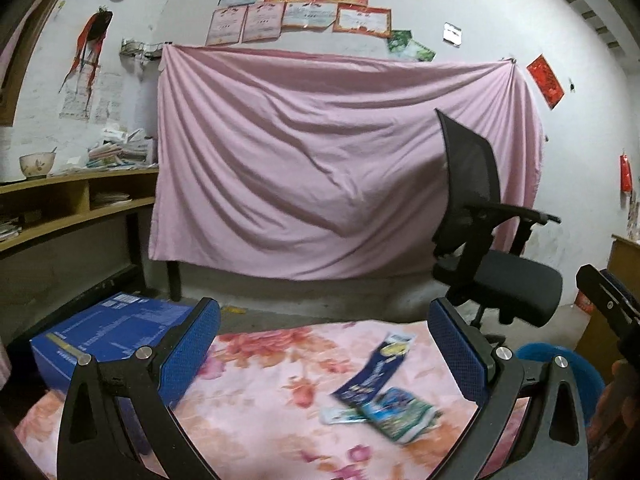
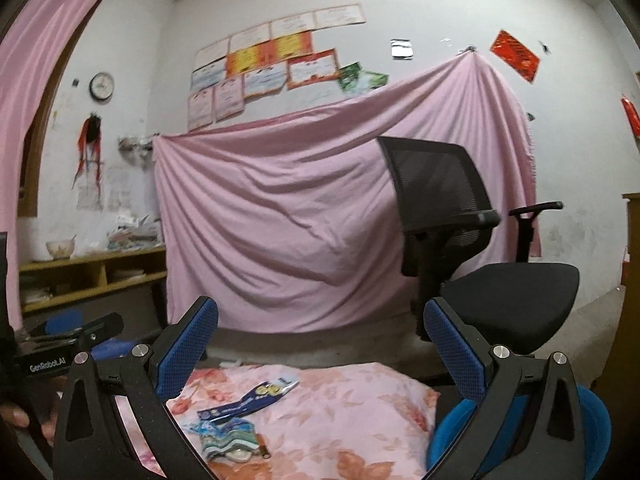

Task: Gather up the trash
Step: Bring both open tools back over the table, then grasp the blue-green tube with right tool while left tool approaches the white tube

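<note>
Spread wide, left gripper (image 1: 324,344) and right gripper (image 2: 320,340), both empty, above blurred wrappers (image 1: 374,392) on floral cloth (image 1: 260,400); "GenRobot.AI" readable.

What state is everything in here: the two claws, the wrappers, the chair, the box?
Left gripper: open, empty.
Right gripper: open, empty.
Blue wrapper: flat on the floral cloth.
Green wrapper: crumpled, beside it.
Chair: unoccupied.
Blue box: closed.
Pink sheet: hung up.
</note>
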`<move>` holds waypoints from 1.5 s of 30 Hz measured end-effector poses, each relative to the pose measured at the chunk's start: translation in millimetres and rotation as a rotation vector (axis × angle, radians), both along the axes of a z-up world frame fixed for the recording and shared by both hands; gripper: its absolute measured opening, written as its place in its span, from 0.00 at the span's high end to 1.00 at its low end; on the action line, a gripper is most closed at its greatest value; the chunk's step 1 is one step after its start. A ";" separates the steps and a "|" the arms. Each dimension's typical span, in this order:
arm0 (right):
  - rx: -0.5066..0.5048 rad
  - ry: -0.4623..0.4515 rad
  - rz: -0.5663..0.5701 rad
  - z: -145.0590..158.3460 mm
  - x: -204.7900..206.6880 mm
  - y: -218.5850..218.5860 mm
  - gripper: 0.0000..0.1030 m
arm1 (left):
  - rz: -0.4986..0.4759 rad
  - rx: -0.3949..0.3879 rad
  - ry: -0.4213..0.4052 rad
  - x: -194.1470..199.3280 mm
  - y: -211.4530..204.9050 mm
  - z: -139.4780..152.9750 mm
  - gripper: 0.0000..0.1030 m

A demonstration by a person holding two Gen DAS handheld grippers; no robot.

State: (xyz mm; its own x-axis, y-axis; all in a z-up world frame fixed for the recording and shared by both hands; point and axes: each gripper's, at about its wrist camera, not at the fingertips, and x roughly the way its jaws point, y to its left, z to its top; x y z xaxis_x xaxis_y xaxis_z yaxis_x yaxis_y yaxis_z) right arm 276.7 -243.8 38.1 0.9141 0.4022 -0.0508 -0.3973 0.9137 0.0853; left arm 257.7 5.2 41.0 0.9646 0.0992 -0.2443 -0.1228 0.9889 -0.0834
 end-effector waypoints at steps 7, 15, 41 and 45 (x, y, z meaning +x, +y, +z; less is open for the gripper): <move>-0.112 0.118 0.064 -19.3 16.2 34.9 0.00 | 0.018 -0.007 0.101 3.2 22.9 -21.6 0.02; -0.171 0.362 0.138 -48.7 48.3 55.6 0.00 | -0.030 -0.020 0.248 19.8 27.6 -41.4 0.02; -0.233 0.790 0.367 -100.9 85.3 92.0 0.78 | -0.251 -0.124 0.613 74.7 22.9 -85.9 0.57; -0.206 0.776 0.361 -96.6 84.8 86.2 0.83 | -0.267 -0.111 0.631 79.6 21.0 -87.2 0.57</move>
State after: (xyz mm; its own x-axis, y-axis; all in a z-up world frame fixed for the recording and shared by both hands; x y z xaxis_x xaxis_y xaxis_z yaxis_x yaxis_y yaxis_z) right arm 361.5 -157.5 -58.5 0.4105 0.5742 -0.7083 -0.5633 0.7706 0.2982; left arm 337.3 26.2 -46.2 0.6225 -0.1793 -0.7618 0.0651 0.9819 -0.1780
